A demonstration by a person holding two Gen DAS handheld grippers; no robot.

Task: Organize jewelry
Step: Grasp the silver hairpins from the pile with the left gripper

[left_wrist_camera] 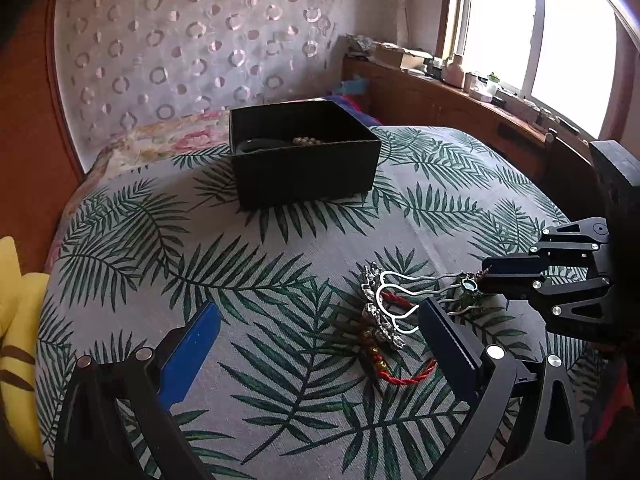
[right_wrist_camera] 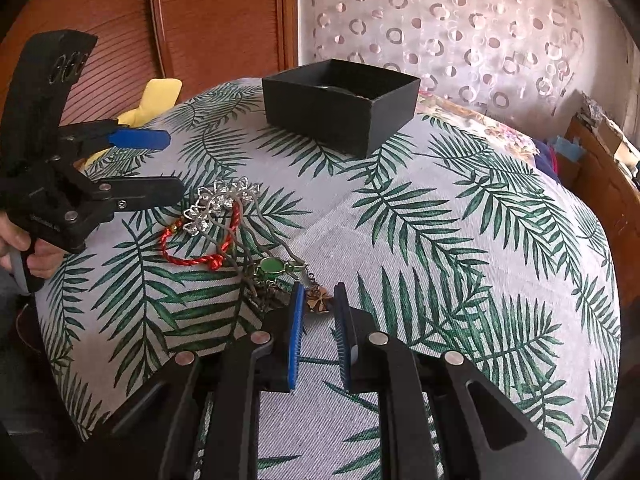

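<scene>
A tangle of jewelry lies on the palm-leaf cloth (left_wrist_camera: 280, 272): a silver flower hairpin (left_wrist_camera: 386, 300) (right_wrist_camera: 224, 200), a red cord bracelet (left_wrist_camera: 404, 378) (right_wrist_camera: 188, 258) and a green-stone pendant (right_wrist_camera: 269, 268) (left_wrist_camera: 468, 285). My right gripper (right_wrist_camera: 319, 292) (left_wrist_camera: 486, 276) is low at the near end of the pile, its jaws shut on a small bronze flower charm (right_wrist_camera: 320, 300). My left gripper (left_wrist_camera: 320, 332) (right_wrist_camera: 170, 168) stands wide open, one finger on each side of the hairpin and bracelet, holding nothing. A black open box (left_wrist_camera: 304, 172) (right_wrist_camera: 340, 116) sits farther back.
The box holds a string of pale beads (left_wrist_camera: 308, 141) and a dark item. A yellow cushion (left_wrist_camera: 16, 320) lies at the cloth's left edge. A wooden headboard shelf (left_wrist_camera: 460, 100) with small bottles runs under the window. A hand (right_wrist_camera: 36, 256) holds the left gripper's handle.
</scene>
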